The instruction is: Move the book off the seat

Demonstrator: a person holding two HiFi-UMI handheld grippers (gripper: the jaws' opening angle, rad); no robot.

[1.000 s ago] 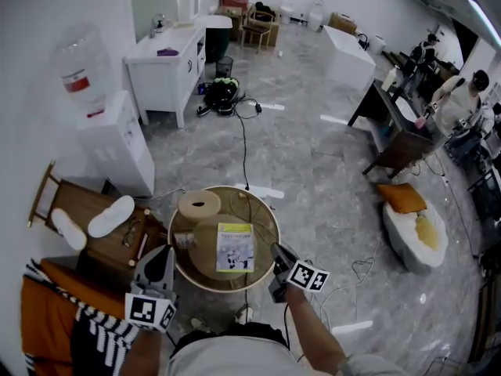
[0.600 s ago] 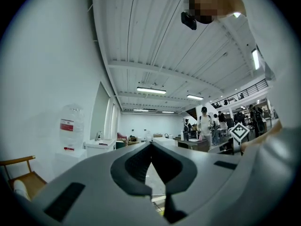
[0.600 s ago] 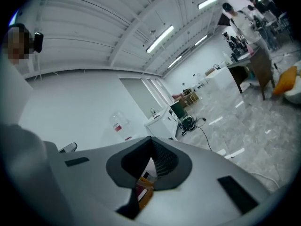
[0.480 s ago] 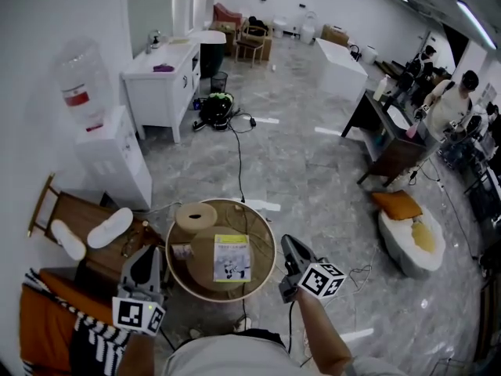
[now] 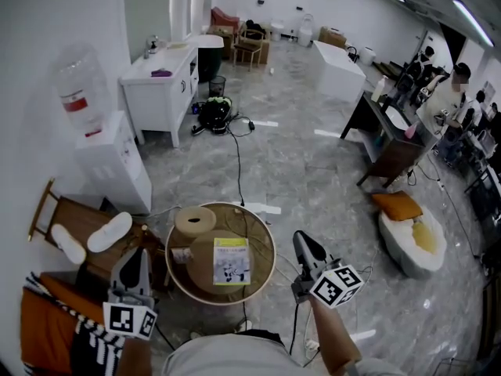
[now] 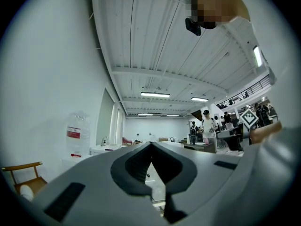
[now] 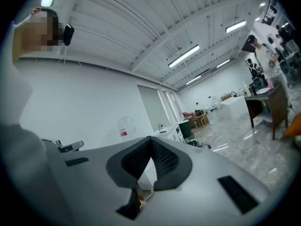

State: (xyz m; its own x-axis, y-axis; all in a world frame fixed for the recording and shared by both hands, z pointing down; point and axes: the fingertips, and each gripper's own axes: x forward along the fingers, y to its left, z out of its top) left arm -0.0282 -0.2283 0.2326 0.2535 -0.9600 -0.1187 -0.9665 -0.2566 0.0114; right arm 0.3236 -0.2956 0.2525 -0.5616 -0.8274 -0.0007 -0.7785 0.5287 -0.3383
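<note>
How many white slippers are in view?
2. One slipper lies on the wooden chair, nearer the round stool; the other slipper farther left on it. Others may be hidden.

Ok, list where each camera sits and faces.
Head view: on the person's head, looking steeply down at the book on the round seat; left gripper, right gripper and a forearm show.
Left gripper view: on the left gripper, facing level across the room; shut jaws, shirt.
Right gripper view: on the right gripper, facing level; shut jaws, shirt.
Both gripper views share the water bottle.
</note>
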